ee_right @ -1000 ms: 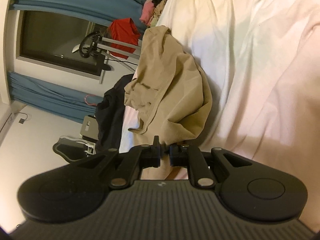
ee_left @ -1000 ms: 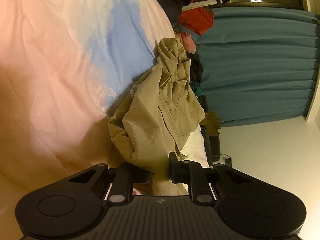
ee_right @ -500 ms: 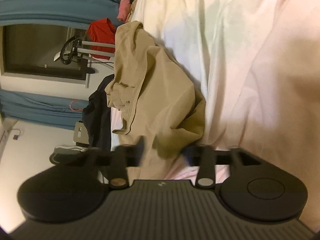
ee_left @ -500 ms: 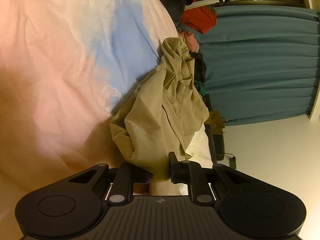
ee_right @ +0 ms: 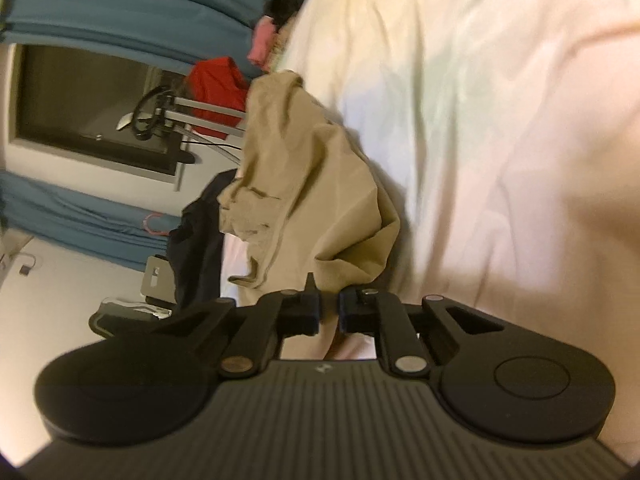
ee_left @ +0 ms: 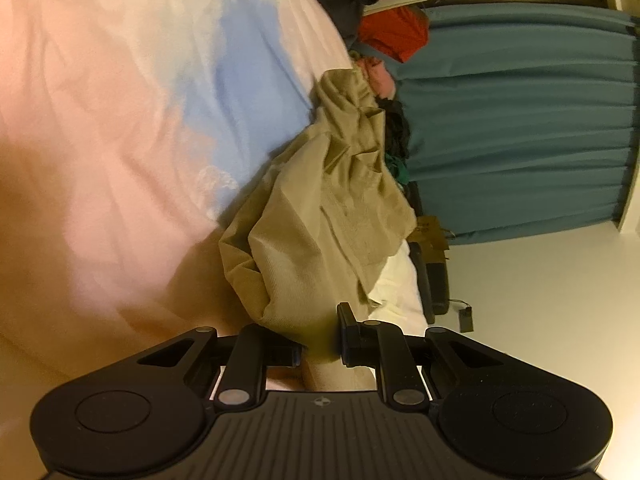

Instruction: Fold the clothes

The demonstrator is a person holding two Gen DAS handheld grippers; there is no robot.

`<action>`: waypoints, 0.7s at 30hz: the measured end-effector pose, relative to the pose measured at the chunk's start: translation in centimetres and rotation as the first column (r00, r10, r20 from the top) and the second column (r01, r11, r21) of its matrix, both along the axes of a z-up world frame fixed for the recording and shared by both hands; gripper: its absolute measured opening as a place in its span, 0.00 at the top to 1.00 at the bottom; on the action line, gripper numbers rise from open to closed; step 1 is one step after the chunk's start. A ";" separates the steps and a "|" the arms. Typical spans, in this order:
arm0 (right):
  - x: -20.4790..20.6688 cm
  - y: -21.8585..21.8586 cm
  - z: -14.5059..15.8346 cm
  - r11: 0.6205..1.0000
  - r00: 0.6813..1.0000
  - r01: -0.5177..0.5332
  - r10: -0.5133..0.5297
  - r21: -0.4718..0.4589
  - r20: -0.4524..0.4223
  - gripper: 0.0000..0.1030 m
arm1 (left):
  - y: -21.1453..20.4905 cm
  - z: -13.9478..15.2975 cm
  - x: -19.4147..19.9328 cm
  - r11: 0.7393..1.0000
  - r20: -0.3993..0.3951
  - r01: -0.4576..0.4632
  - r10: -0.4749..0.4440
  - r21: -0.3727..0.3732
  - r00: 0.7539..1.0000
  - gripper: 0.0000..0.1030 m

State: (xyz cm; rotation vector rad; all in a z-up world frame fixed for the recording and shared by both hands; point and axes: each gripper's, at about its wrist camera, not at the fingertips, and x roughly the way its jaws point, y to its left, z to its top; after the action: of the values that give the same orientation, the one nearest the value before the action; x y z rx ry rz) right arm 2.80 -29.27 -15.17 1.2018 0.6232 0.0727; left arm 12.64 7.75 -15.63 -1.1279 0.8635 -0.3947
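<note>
A crumpled tan garment (ee_left: pixel 320 216) lies on the bed's pale pink, blue and white cover (ee_left: pixel 120 120). My left gripper (ee_left: pixel 320 344) is shut on the garment's near edge, with cloth bunched between the jaws. In the right wrist view the same tan garment (ee_right: pixel 312 200) stretches away from my right gripper (ee_right: pixel 329 314), whose jaws stand close together with tan cloth between them. The bed cover (ee_right: pixel 500 120) fills the right side of that view.
A pile of clothes, red (ee_left: pixel 394 34), pink and dark, lies at the bed's far end. Teal curtains (ee_left: pixel 520 120) hang behind it. A dark garment (ee_right: pixel 196 240) hangs off the bed's side, near a stand with cables (ee_right: pixel 160 116) and a window.
My right gripper opened half a second ago and has closed again on the tan cloth. Both views have swung slightly. The left gripper keeps its hold.
</note>
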 end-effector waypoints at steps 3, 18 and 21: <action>-0.1 0.1 1.2 0.999 0.999 -0.003 0.004 -0.032 0.049 0.90 | -0.1 1.0 -0.1 1.000 0.048 0.009 -0.009 0.010 0.999 0.88; -11.2 2.8 9.2 0.987 0.983 -0.028 0.056 -0.160 0.175 0.91 | 1.5 9.6 -13.1 0.995 0.187 -0.043 0.026 0.086 0.982 0.93; -17.0 3.9 10.6 0.983 0.979 -0.031 0.067 -0.181 0.192 0.91 | 2.1 11.3 -20.0 0.993 0.179 -0.081 0.066 0.081 0.982 0.93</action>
State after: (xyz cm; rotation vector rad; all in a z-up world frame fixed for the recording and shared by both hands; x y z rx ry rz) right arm -14.24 -25.37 -4.60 0.9923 0.4742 0.1729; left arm -7.32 9.88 -4.32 -1.0242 0.6754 -0.3858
